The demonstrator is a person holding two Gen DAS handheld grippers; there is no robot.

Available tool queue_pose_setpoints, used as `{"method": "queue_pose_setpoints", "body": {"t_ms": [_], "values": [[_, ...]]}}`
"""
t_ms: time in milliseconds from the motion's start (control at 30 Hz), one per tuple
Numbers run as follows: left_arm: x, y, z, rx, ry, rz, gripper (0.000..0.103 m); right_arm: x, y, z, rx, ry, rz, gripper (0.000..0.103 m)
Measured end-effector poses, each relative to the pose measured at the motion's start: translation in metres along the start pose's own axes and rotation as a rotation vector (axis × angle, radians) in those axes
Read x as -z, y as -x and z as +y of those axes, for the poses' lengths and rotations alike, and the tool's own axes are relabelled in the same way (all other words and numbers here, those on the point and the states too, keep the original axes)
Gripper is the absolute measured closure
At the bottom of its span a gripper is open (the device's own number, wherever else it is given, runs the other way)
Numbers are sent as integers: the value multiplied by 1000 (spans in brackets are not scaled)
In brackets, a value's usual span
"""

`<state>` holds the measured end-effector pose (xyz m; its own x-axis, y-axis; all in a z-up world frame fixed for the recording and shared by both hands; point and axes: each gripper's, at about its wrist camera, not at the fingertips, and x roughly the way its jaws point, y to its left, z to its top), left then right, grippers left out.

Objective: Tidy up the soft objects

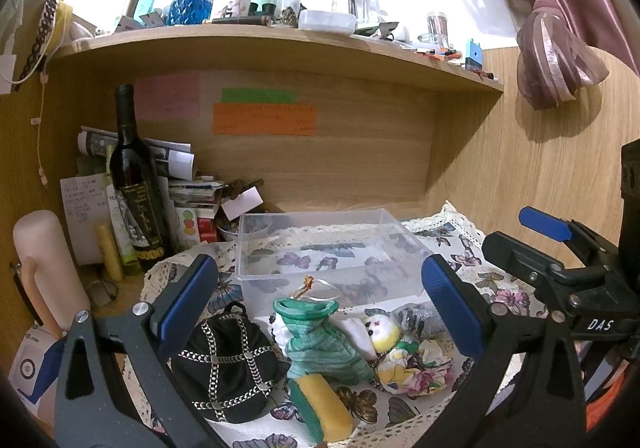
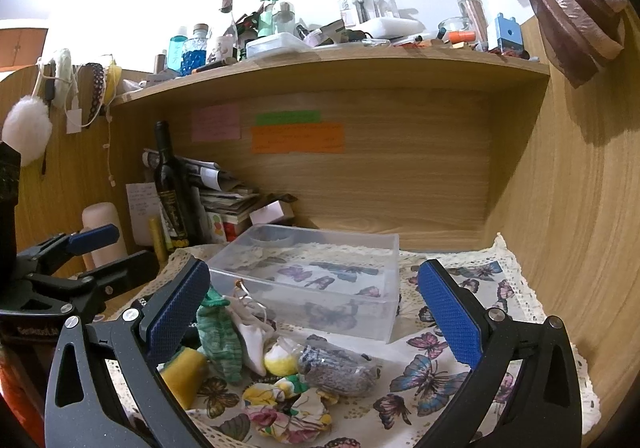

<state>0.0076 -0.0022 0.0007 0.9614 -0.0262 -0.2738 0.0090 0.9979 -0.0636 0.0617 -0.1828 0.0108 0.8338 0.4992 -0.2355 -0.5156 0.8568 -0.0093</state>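
A heap of soft things lies on a butterfly-print cloth [image 1: 472,268] in front of an empty clear plastic box [image 1: 332,252]: a black chain-trimmed pouch [image 1: 226,364], a green knit sock [image 1: 324,344], a yellow-green sponge [image 1: 324,408], a small white and yellow plush [image 1: 384,330], a floral scrunchie [image 1: 420,368] and a grey mesh sachet [image 1: 420,318]. My left gripper [image 1: 320,304] hovers open and empty above the heap. My right gripper [image 2: 316,312] is open and empty above the sachet [image 2: 336,370], the sock [image 2: 220,336] and the box [image 2: 312,280].
A dark wine bottle [image 1: 134,184], stacked papers [image 1: 180,168], a yellow tube [image 1: 109,252] and a pale pink cylinder [image 1: 44,268] stand at the back left. A cluttered wooden shelf [image 1: 260,44] runs overhead. A wooden side panel [image 2: 560,228] closes the right side.
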Motion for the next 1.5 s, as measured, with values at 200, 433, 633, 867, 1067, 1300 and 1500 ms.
{"method": "queue_pose_setpoints", "body": {"t_ms": [200, 433, 633, 867, 1067, 1300, 1500], "values": [[4, -7, 15, 13, 29, 28, 0, 5, -9, -7, -8, -7, 40, 0], [17, -22, 48, -47, 64, 117, 18, 27, -36, -22, 5, -14, 163, 0], [38, -43, 76, -91, 99, 247, 19, 48, -57, -32, 25, -9, 271, 0], [64, -71, 95, -112, 117, 387, 22, 65, -76, -43, 35, -14, 372, 0], [81, -88, 105, -58, 160, 498, 51, 75, -90, -46, -14, -44, 452, 9], [86, -84, 109, -38, 190, 501, 83, 83, -91, -43, -83, -65, 492, 50], [73, -70, 104, -64, 161, 451, 88, 74, -80, -44, -60, -60, 447, 73]]}}
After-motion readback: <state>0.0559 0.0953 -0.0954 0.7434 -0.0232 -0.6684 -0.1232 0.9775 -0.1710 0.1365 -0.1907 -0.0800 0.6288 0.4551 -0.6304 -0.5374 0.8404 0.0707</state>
